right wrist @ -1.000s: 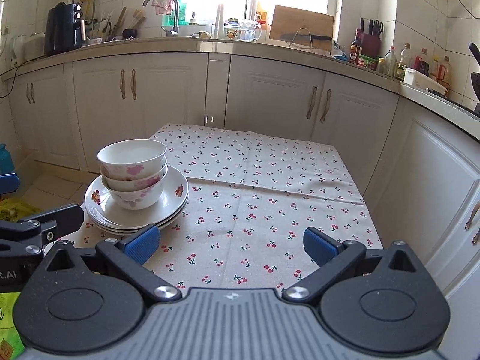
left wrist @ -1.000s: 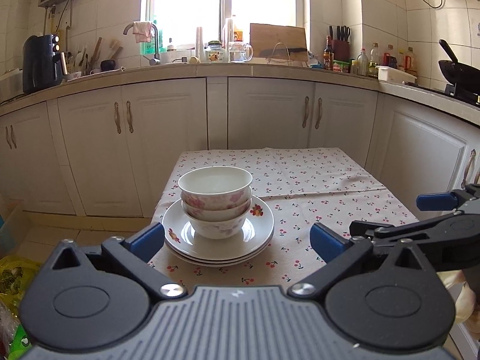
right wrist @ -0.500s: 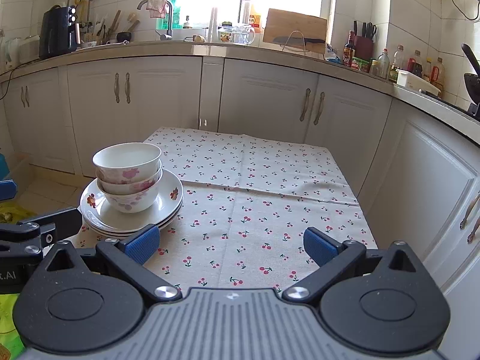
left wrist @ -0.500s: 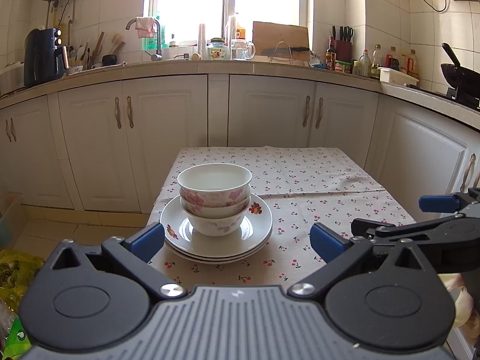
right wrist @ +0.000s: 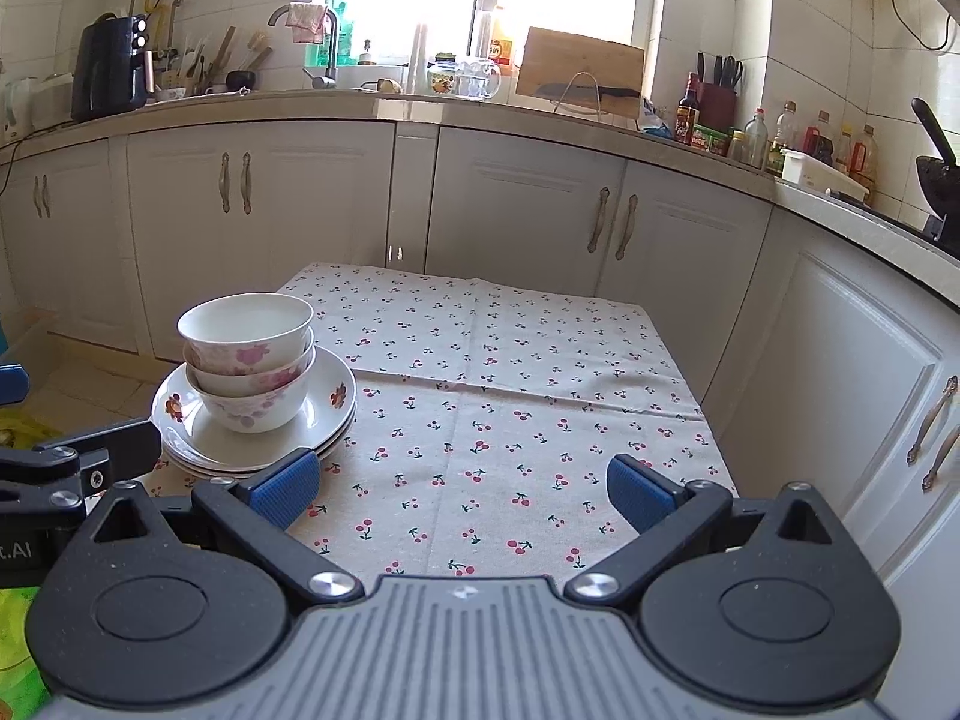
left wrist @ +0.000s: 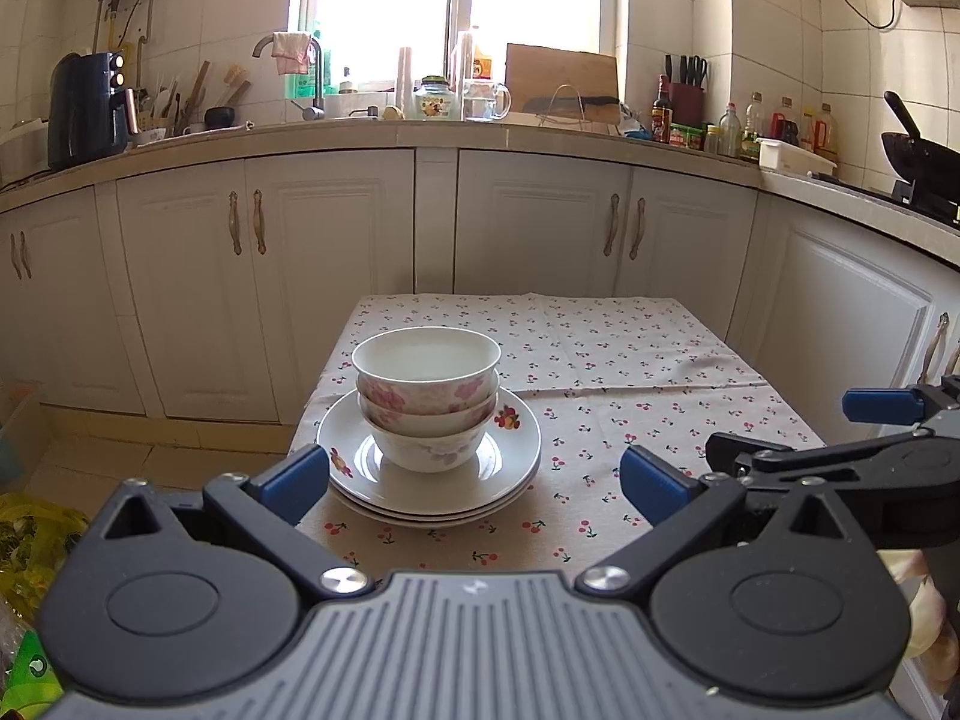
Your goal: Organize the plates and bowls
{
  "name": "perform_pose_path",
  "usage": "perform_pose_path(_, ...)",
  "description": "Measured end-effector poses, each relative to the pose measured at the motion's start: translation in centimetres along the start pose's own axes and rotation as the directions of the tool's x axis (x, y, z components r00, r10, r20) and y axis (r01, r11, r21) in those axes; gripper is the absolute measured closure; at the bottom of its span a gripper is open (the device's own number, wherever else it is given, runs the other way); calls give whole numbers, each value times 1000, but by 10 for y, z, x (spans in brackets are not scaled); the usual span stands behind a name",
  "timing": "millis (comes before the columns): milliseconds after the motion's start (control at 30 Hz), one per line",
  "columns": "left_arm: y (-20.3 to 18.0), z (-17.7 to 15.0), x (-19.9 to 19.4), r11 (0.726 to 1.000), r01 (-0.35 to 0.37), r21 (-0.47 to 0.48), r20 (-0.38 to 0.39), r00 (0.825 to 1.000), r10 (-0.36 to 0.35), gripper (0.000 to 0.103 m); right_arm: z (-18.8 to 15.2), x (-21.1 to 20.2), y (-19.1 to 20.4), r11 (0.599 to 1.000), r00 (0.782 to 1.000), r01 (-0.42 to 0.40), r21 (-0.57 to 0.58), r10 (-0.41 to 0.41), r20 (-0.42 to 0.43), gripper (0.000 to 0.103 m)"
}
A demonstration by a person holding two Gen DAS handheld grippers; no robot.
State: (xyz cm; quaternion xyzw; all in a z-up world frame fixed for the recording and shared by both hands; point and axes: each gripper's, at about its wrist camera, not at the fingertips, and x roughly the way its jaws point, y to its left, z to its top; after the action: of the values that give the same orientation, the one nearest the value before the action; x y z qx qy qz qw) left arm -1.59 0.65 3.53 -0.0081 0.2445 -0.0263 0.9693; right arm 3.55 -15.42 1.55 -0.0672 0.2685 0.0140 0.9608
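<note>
Three white floral bowls [left wrist: 427, 396] are nested on a stack of white plates [left wrist: 516, 456] at the near left of the cherry-print tablecloth [left wrist: 630, 372]. The stack also shows in the right wrist view, bowls [right wrist: 249, 360] on plates [right wrist: 327, 414]. My left gripper [left wrist: 474, 480] is open and empty, just short of the plates' near rim. My right gripper [right wrist: 459, 489] is open and empty over the cloth [right wrist: 510, 396], to the right of the stack. It also shows at the right edge of the left wrist view [left wrist: 840, 444].
White cabinets [left wrist: 540, 228] and a cluttered countertop [left wrist: 480, 132] run behind and to the right of the table. A wok [left wrist: 918, 150] sits at far right. A yellow-green bag [left wrist: 30, 540] lies on the floor at left.
Both grippers have drawn back and tilted up slightly, so the stack sits a little farther and lower in view. Jaws stay open; nothing on the table moved.
</note>
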Motion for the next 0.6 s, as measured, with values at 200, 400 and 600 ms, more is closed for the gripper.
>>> perform_pose_path(200,0,0,-1,1000,-2,-1,1,1000,2,1,0,0,1,1000,1000,3,-1,-3,1,0)
perform_pose_path(400,-1,1,-1,1000,1,-6,0,1000,-1,1,1,-1,2,1000,1000,13,-3,-13,7,0)
perform_pose_path(600,-1,2,-1,1000,3,-10,-3,1000,-3,1,1,0,1,1000,1000,18,-3,-18,12,0)
